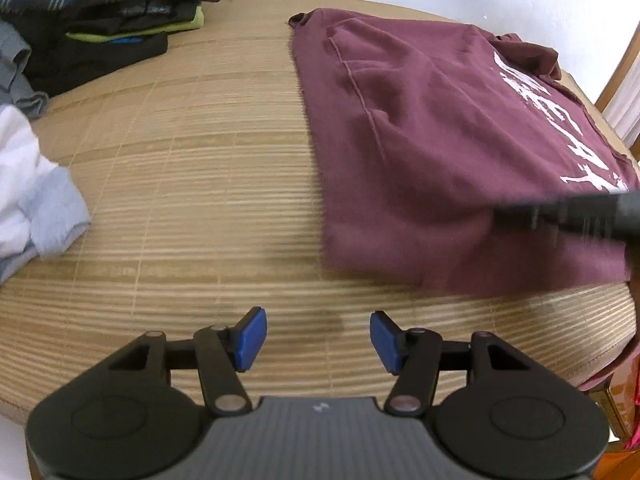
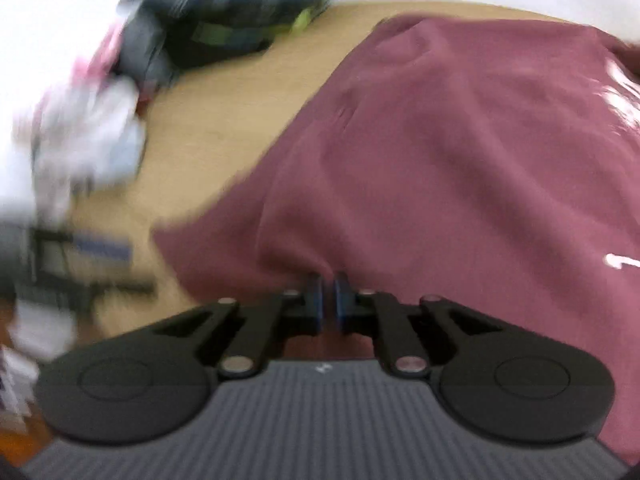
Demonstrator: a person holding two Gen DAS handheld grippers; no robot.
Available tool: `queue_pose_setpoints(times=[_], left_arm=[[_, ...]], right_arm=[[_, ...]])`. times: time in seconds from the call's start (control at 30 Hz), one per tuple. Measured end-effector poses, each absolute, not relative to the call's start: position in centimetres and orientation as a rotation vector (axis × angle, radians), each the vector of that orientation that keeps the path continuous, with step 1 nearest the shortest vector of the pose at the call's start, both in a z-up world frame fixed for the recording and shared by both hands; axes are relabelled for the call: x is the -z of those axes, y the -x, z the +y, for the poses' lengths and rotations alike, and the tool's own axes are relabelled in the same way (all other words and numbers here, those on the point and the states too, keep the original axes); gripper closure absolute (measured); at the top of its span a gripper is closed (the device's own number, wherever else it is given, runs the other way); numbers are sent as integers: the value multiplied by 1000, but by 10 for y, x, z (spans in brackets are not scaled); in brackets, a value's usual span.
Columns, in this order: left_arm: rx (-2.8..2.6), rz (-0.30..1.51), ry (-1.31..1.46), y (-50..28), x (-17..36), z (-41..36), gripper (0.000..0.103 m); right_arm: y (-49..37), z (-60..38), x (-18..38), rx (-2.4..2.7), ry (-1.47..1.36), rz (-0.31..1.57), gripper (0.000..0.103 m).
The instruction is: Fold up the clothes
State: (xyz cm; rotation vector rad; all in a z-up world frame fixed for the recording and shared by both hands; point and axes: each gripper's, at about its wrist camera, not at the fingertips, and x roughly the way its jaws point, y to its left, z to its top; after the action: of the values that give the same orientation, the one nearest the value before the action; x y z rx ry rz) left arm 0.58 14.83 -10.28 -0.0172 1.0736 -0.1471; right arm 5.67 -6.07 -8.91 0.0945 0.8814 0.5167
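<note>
Our right gripper (image 2: 328,300) pinches the near edge of the maroon printed sweatshirt (image 1: 420,140) on the woven bamboo mat (image 1: 192,184), while our left gripper (image 1: 318,340) hangs spread, empty.

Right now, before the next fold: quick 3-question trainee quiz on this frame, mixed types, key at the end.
1. True or false: the left gripper holds the maroon shirt.
2. Multiple choice: the right gripper has its jaws
A. wide open above the mat
B. shut on the near edge of the maroon shirt
C. shut on the plaid garment
3. Fill in: the stack of folded clothes lies at the far ____ of the bamboo mat in the left wrist view.

Key
1. False: its jaws are open over bare mat.
2. B
3. left
</note>
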Motion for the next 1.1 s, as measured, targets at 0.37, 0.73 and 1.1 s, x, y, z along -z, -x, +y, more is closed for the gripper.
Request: queue_pose_setpoints(times=[0.37, 0.73, 1.1], left_arm=[[236, 1020, 24, -16, 89, 122, 43], [262, 1003, -60, -49, 95, 69, 42], [91, 1117, 54, -62, 116, 74, 36]], right_arm=[[-112, -92, 111, -389, -329, 954, 94], [-73, -66, 117, -568, -193, 913, 92], [-210, -82, 45, -600, -23, 754, 24]])
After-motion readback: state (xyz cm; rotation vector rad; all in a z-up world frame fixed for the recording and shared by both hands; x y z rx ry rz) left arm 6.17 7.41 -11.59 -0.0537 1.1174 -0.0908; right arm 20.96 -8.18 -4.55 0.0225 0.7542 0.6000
